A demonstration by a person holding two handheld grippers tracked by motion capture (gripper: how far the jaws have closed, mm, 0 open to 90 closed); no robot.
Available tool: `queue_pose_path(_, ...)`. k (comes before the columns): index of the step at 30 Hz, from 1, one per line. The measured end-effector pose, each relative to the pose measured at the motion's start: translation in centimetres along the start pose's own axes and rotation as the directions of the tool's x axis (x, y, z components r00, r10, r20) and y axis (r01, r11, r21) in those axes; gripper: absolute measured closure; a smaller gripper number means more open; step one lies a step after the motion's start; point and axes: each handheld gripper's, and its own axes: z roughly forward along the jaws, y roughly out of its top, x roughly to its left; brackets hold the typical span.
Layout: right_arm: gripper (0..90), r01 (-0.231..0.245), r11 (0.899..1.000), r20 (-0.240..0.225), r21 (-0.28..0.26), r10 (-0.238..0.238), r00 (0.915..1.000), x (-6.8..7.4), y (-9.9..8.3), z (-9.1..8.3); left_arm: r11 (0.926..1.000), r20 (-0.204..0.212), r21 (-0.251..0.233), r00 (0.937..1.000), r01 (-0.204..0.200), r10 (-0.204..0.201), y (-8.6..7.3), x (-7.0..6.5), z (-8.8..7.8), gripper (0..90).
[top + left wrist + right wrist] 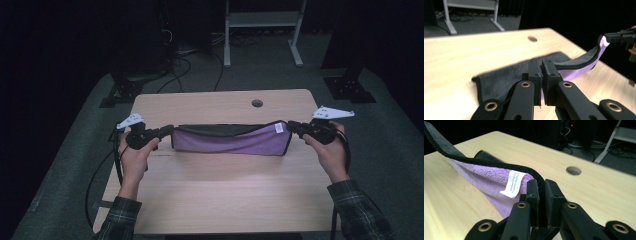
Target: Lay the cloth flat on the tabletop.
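A cloth (230,140), purple on one face and dark grey on the other with a black hem, hangs stretched between both grippers over the middle of the wooden table (220,200). Its lower part rests on the tabletop. My left gripper (169,131) is shut on the cloth's left corner; in the left gripper view the jaws (541,75) pinch the hem. My right gripper (290,127) is shut on the right corner, beside a white label (513,183). In the left gripper view the other gripper (621,37) holds the far corner of the cloth (499,80).
A round cable hole (257,103) lies in the table near its far edge. Behind the table stand a white metal frame (262,30), black stands and loose cables on a grey floor. Each gripper trails a black cable off the table's side.
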Motion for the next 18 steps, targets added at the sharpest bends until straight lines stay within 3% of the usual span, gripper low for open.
queue_pose_path(9,81.5,0.007,0.999,-0.040,0.052,-0.005,0.9992,1.4,-3.1,-0.4,0.9974,-0.013,0.072,0.9999,-0.006,0.007,-3.1,-1.0,-1.3,86.6)
queue_pose_path(15,81.5,0.004,0.998,-0.053,0.056,-0.001,0.9986,2.2,-4.2,-1.8,0.9937,-0.001,0.112,0.9999,-0.013,0.013,-5.1,-2.2,-2.4,86.6)
queue_pose_path(18,81.5,0.021,0.998,-0.071,0.065,-0.016,0.9974,3.3,-5.0,-2.8,0.9920,0.000,0.126,0.9999,-0.016,0.016,-6.0,-2.8,-3.2,86.6)
